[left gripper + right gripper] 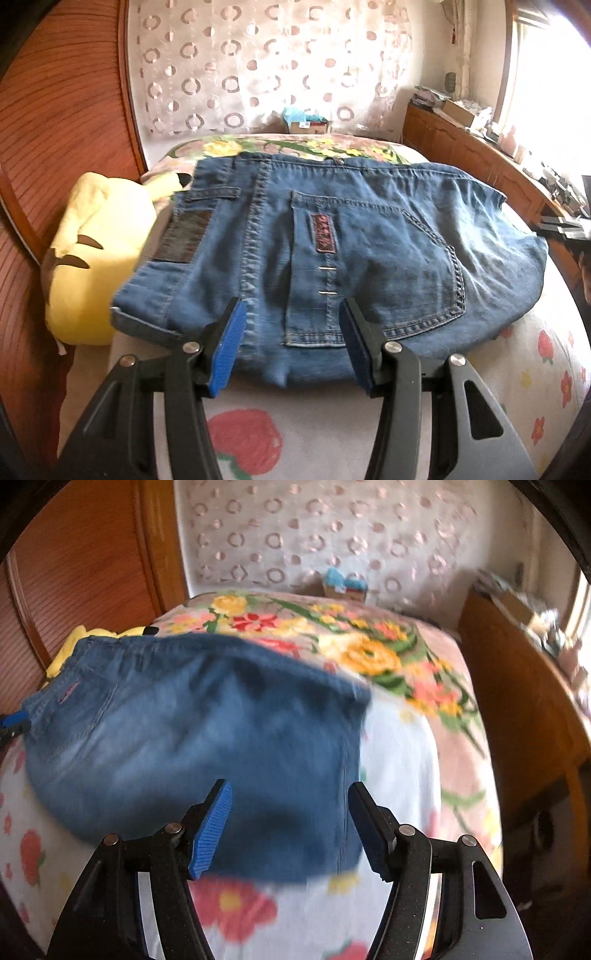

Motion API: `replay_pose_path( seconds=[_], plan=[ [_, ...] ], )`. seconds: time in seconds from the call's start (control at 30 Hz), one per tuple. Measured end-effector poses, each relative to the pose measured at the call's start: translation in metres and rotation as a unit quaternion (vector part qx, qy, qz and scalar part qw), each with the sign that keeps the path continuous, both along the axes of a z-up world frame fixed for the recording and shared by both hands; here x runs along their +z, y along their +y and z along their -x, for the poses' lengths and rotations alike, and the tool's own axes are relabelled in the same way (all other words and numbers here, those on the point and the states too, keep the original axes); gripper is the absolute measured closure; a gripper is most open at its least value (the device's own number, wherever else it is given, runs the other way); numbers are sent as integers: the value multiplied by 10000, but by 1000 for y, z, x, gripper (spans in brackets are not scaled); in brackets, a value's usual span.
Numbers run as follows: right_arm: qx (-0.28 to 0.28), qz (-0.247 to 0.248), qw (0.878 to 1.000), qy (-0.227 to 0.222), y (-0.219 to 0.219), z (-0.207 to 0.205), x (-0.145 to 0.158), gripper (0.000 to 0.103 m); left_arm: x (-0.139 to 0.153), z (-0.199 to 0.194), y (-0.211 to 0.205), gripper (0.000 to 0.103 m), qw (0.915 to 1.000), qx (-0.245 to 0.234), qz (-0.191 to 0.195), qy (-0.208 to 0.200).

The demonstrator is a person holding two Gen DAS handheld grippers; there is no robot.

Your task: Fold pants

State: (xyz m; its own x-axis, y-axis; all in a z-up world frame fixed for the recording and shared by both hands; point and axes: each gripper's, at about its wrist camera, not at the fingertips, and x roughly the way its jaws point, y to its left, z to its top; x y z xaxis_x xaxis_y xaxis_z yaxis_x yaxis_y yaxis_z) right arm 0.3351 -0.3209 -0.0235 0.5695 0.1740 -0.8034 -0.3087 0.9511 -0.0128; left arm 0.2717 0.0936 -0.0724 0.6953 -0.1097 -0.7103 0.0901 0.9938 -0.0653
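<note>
Folded blue jeans [369,240] lie flat on the bed, back pocket and waistband patch facing up. My left gripper [293,306] is open and hovers over their near edge, the denim showing below the gap without being pinched. In the right wrist view the jeans [203,731] are blurred. My right gripper [290,786] is open above their near right corner, nothing pressed between its blue pads. A blue pad [14,718] of the left gripper shows at the jeans' left end.
A yellow plush toy [96,258] lies against the jeans' left side by a wooden panel [55,110]. The strawberry-print sheet [240,435] covers the near bed, a floral blanket [369,653] the far part. A cluttered wooden cabinet [461,147] runs along the right.
</note>
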Motion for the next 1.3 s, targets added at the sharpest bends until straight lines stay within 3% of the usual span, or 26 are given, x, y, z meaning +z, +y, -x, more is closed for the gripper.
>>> replay_pose_path(
  seconds=[0.27,0.5,0.6,0.67,0.73,0.83,1.07,1.3],
  plan=[
    [-452,-369,9976,370,-16,20,-28,36,-1,8,10,51,9998,185,-10,34],
    [-556,-382,9969,410,-10,22,-36,35,-5,15,12,51,9998,189,35,65],
    [-587,-322,9971,372,-7,21,-37,44,-6,18,11,51,9998,190,44,65],
    [-577,-249,9975,335,-5,21,-37,62,-6,19,12,51,9998,195,44,53],
    [-511,-255,9979,316,-5,22,-38,73,-5,21,14,52,9997,238,52,14],
    [-463,-305,9981,250,-8,26,-39,80,-2,22,24,51,9993,376,71,-43],
    [-392,-292,9987,107,-6,29,-39,82,5,17,62,51,9957,892,231,-47],
    [-358,-297,9989,-40,-6,34,-40,82,-6,-6,80,51,9936,1114,123,159]
  ],
)
